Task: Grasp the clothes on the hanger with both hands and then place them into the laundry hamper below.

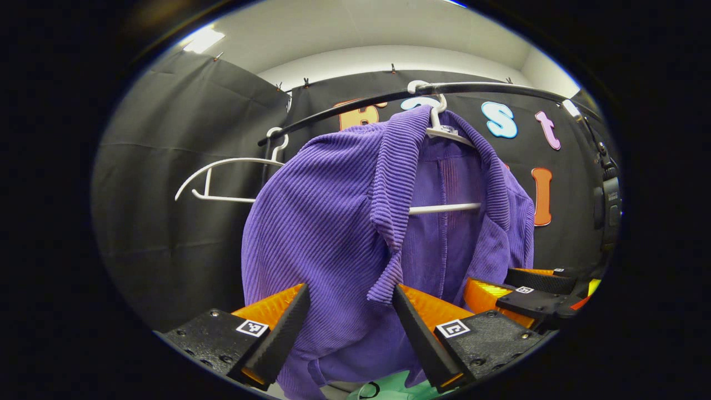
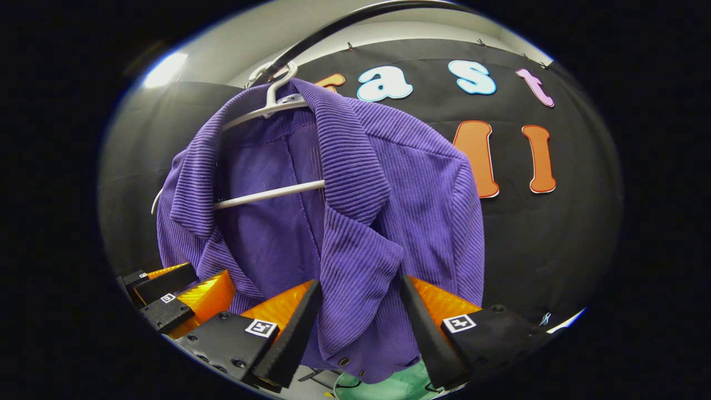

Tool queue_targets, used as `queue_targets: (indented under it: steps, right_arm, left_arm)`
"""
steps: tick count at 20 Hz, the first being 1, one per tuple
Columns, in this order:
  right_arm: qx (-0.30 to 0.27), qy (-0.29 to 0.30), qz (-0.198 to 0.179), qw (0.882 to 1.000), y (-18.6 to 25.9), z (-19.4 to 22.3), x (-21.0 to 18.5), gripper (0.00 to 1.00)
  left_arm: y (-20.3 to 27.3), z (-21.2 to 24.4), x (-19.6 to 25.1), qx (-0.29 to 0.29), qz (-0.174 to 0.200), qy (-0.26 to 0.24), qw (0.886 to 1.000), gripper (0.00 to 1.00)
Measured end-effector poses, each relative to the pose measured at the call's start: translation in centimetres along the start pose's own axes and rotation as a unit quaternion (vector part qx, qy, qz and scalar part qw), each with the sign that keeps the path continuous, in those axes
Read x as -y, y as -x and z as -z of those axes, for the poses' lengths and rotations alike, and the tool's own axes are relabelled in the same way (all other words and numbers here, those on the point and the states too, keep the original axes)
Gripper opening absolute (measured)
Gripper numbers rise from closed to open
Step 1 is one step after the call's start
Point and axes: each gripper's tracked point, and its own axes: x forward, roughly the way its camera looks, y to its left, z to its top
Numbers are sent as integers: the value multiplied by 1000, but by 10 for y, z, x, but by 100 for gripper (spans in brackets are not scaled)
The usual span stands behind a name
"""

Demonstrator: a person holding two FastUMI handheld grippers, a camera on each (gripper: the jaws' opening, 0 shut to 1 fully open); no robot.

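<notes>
Both claws are spread wide and hold nothing. In the left gripper view, the left claw [image 1: 347, 311] faces the purple jacket [image 1: 328, 222], with the left front panel and the hanging lapel lying just ahead, between its fingers. In the right gripper view, the right claw [image 2: 361, 308] faces the right front panel of the same jacket [image 2: 389, 222], the buttoned edge just ahead of its fingers. The jacket hangs on a white hanger [image 2: 266, 194] hooked over a dark rail [image 1: 472, 88], above both claws. An empty white hanger [image 1: 222, 180] hangs up and left of the left claw. Something pale green [image 2: 389, 386], likely the hamper, lies below the right claw, under the jacket's hem.

The step in hand appears to be the grasp. To do it well, each claw should probably move forward until a thick fold of cloth sits deep between its fingers, then close on both sides evenly. Pinching only the lapel edge risks a slip. Lifting the shoulders off the hanger should come before lowering.
</notes>
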Motion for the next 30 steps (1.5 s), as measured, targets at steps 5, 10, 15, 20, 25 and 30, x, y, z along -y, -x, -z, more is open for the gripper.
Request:
queue_targets:
  steps: [5,10,15,20,25,30]
  right_arm:
    - [-5,3,-24,1000,-4,-5,-1,35]
    - [-37,-40,-70,996,6,-11,8,10]
    - [-39,-75,-86,993,11,-45,40,10]
    - [-47,-146,-118,981,8,-80,70,10]
    - [-75,-183,-133,971,-11,-92,89,10]
    - [-84,-197,-137,967,-17,-92,94,10]
  left_arm:
    - [-17,5,1,-5,12,-5,1000,39]
    - [-4,14,-13,-50,20,38,998,0]
    - [20,-38,-47,10,15,-7,1000,0]
    - [39,-59,-57,2,34,19,999,0]
    - [60,-54,-13,-16,105,42,993,0]
    - [57,-48,45,-9,179,40,983,69]
